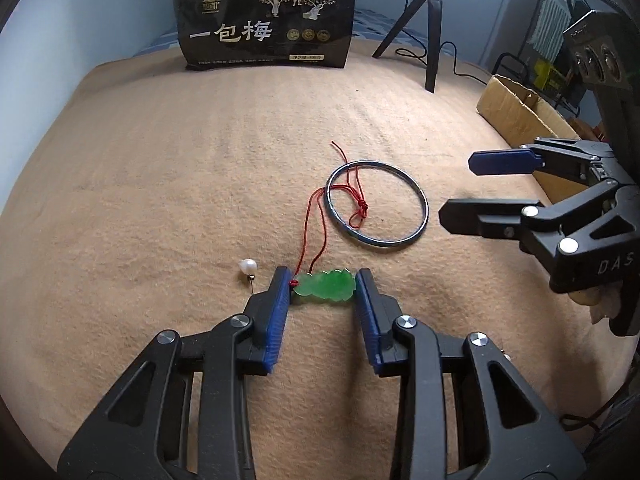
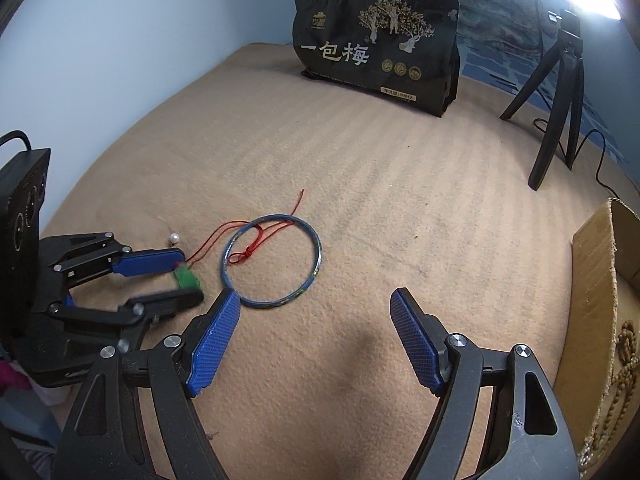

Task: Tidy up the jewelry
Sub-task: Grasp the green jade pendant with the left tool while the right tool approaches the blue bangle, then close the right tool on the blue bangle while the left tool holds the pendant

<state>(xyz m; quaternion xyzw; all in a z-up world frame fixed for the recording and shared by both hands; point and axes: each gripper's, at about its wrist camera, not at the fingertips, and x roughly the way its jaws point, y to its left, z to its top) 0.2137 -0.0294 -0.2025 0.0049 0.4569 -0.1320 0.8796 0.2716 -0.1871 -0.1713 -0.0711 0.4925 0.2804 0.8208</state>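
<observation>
Between the half-open fingers of the left gripper [image 1: 323, 286] a green jade pendant [image 1: 325, 288] is bracketed on the tan blanket [image 1: 160, 180], both pads touching or nearly so. Ahead lies a bangle [image 1: 377, 204]. Wide open, the right gripper [image 2: 316, 312] holds nothing.

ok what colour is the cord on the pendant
Red cord on the green pendant; clearest in the left wrist view.

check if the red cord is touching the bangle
Touching. The left wrist view shows the red cord crossing over the bangle's rim, its knot lying inside the ring; the right wrist view shows the same overlap.
</observation>
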